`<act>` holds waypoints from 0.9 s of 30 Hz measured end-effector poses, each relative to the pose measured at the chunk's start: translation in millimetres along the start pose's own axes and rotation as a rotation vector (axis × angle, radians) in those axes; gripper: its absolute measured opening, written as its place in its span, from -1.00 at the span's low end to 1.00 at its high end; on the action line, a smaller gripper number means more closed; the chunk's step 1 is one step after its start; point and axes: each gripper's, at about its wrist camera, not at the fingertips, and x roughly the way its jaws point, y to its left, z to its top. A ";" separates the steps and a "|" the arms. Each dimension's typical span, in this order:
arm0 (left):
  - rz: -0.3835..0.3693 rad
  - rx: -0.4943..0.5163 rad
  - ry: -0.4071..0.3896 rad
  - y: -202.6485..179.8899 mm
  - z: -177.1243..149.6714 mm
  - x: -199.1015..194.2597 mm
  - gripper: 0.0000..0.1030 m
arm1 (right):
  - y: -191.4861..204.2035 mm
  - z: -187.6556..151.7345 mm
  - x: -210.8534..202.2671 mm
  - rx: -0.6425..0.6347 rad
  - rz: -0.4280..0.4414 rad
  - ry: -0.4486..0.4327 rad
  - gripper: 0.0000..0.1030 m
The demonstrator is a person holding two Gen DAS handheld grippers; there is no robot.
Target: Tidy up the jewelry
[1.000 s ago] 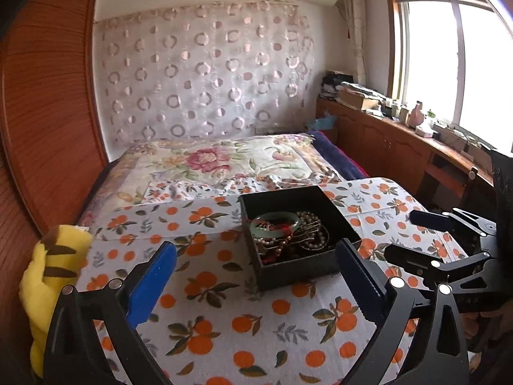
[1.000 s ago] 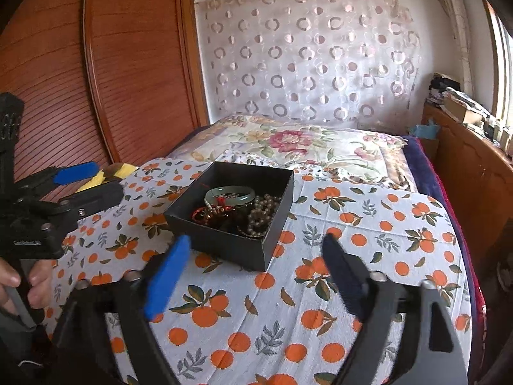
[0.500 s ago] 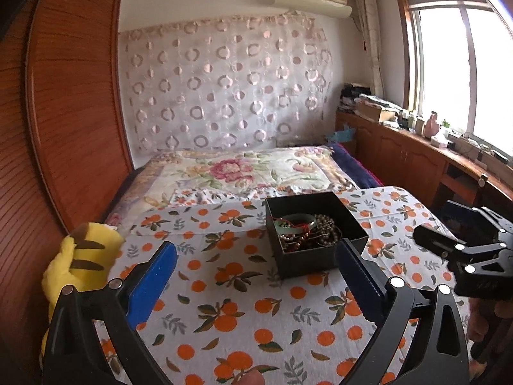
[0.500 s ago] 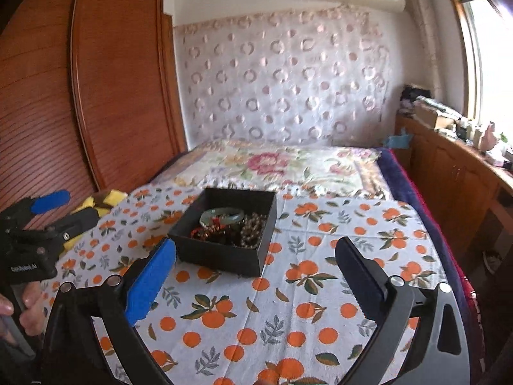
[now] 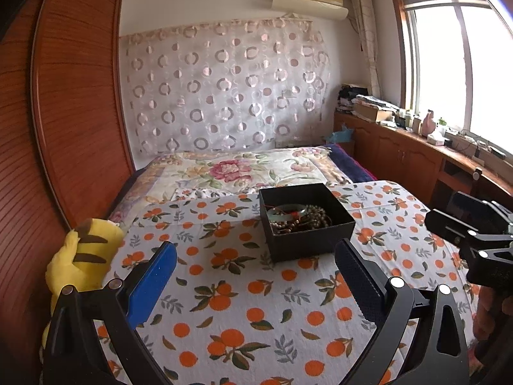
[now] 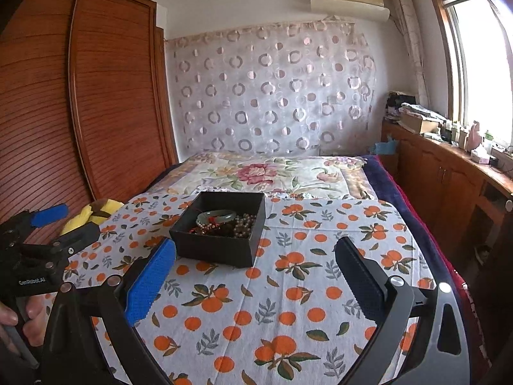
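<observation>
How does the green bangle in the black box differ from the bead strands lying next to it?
The green bangle is one smooth, pale green rigid ring; the bead strands are many small brown beads, heaped loosely. The bangle lies toward the box's far side, the strands nearer its right wall. Both lie inside the black box, untouched by either gripper.

The right gripper (image 6: 255,258) has its 2 fingers (image 6: 150,280) spread wide, holding nothing. Ahead of them, nearer the blue one, a black box (image 6: 224,243) of bracelets (image 6: 216,216) sits on the orange-print cloth (image 6: 288,304). The left gripper (image 6: 56,227) hangs far left.
</observation>
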 end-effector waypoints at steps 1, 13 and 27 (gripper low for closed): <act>-0.004 -0.005 -0.001 0.2 -0.4 -0.2 0.85 | 0.6 -0.6 0.6 -0.001 -0.001 0.001 0.95; -0.008 -0.021 -0.011 2.0 -2.3 -2.6 0.85 | -0.1 -3.8 0.9 -0.002 -0.002 0.001 0.95; -0.012 -0.027 -0.006 2.5 -4.2 -1.2 0.85 | 1.0 -4.2 1.1 0.001 -0.002 0.002 0.95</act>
